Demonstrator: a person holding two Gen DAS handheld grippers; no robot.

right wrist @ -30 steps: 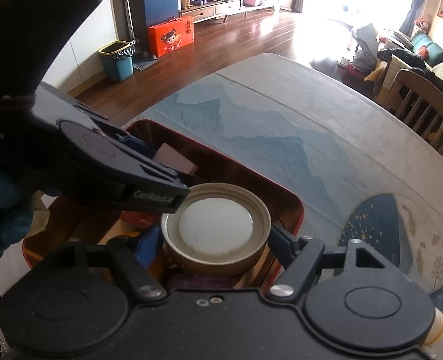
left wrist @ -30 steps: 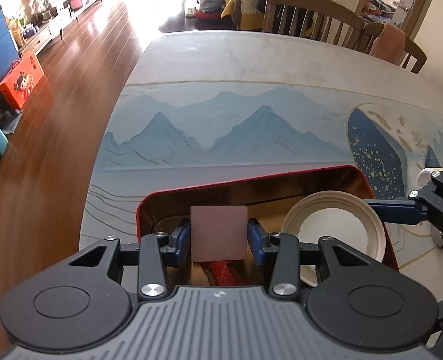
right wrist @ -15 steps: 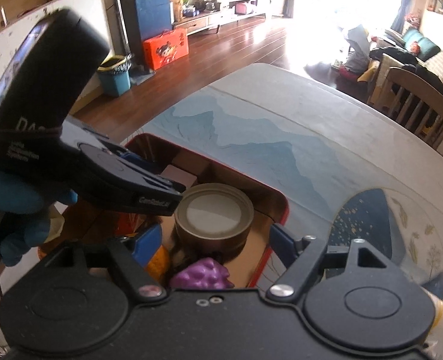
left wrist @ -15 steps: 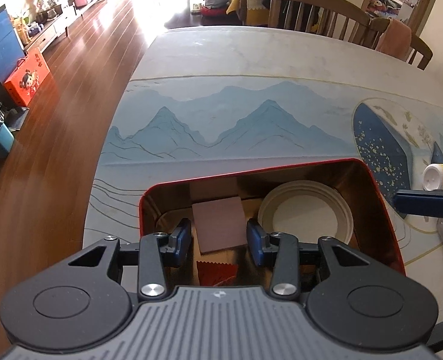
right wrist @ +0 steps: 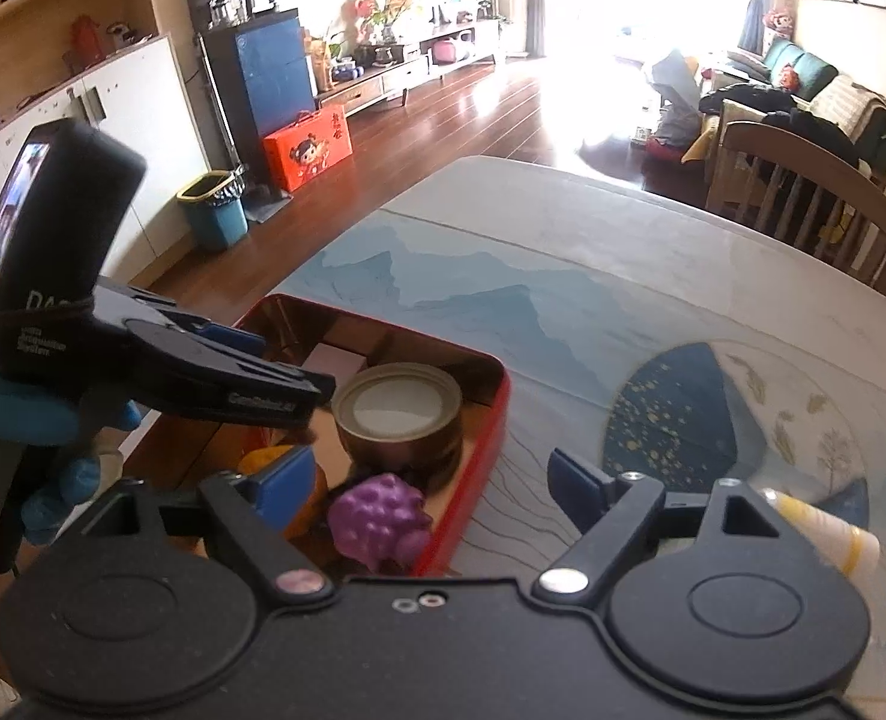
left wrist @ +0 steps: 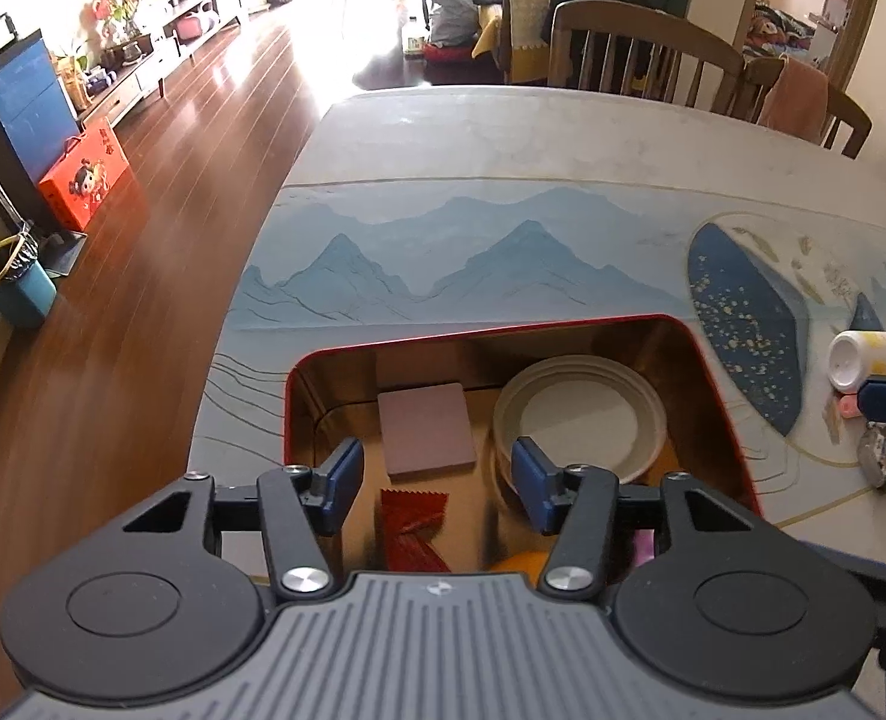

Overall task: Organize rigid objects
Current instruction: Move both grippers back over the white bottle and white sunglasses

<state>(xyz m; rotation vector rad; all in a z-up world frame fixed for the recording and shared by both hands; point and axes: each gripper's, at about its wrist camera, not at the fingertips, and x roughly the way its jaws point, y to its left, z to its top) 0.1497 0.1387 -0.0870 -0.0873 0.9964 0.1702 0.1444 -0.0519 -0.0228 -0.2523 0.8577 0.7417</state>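
A red-rimmed tin box (left wrist: 722, 372) with a gold inside sits on the table, also in the right wrist view (right wrist: 491, 420). In it lie a mauve square block (left wrist: 426, 429), a round cream-lidded tin (left wrist: 581, 414) (right wrist: 398, 411), a red wrapper (left wrist: 413, 525), an orange piece (left wrist: 518, 561) and a purple grape toy (right wrist: 380, 516). My left gripper (left wrist: 436, 483) is open and empty above the box. My right gripper (right wrist: 428, 486) is open and empty, raised over the box's right side.
A white and yellow bottle (left wrist: 872, 360) lies on its side right of the box, with small items (left wrist: 884, 456) near it. The table's left edge drops to a wooden floor. Wooden chairs (left wrist: 641, 54) stand at the far side.
My left gripper opened and let the mauve block drop into the box. My right gripper let go of the round tin, now in the box. Both grippers rose and pulled back.
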